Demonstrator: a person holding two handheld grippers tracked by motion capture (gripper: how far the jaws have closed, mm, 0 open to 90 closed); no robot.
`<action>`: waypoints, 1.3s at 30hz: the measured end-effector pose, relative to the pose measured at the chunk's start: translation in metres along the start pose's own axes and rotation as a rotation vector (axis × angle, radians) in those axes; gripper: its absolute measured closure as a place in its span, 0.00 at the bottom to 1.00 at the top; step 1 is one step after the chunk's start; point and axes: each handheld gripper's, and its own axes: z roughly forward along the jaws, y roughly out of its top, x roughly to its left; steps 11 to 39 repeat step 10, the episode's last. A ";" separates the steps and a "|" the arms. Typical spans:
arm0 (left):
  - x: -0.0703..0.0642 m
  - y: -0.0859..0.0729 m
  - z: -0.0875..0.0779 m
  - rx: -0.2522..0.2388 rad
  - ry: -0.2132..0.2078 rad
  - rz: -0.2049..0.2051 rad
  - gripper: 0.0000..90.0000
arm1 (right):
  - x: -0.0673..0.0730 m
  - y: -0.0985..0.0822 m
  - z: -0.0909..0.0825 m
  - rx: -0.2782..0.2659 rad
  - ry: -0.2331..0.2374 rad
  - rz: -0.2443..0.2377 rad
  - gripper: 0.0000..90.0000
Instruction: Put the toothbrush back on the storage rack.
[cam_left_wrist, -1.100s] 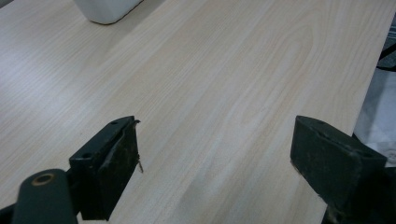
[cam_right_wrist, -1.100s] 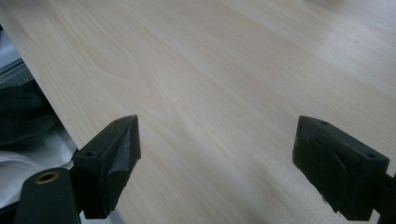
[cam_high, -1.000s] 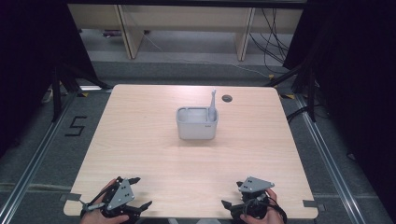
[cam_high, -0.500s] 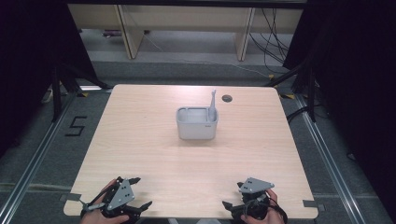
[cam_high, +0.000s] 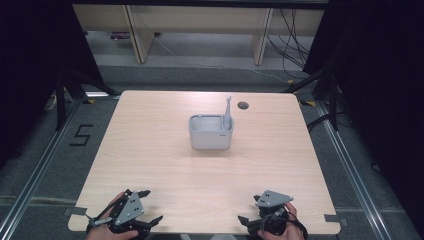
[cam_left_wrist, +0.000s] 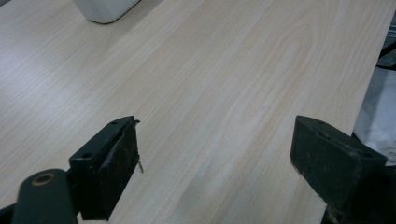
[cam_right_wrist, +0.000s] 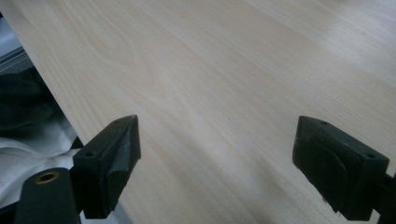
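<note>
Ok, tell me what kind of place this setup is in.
Most likely a lab or recording station rather than a home. A bare wooden table stands between black curtains, metal rails run along the floor beside a taped number 5, and loose cables hang behind.

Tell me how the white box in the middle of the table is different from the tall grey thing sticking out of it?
The white box is wide, squat and open-topped, while the grey utensil is thin and long. The box sits flat on the table; the utensil stands nearly upright in the box's right end, poking above the rim. Both are pale and far from the open left gripper and right gripper.
</note>
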 end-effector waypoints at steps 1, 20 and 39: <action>-0.001 0.000 0.001 -0.008 0.019 0.001 0.16 | 0.000 0.000 0.000 0.001 -0.001 0.004 0.18; 0.000 0.000 0.001 -0.006 0.019 0.001 0.16 | 0.000 0.000 0.000 -0.004 -0.002 0.010 0.18; 0.000 0.000 0.001 -0.006 0.019 0.001 0.16 | 0.000 0.000 0.000 -0.004 -0.002 0.010 0.18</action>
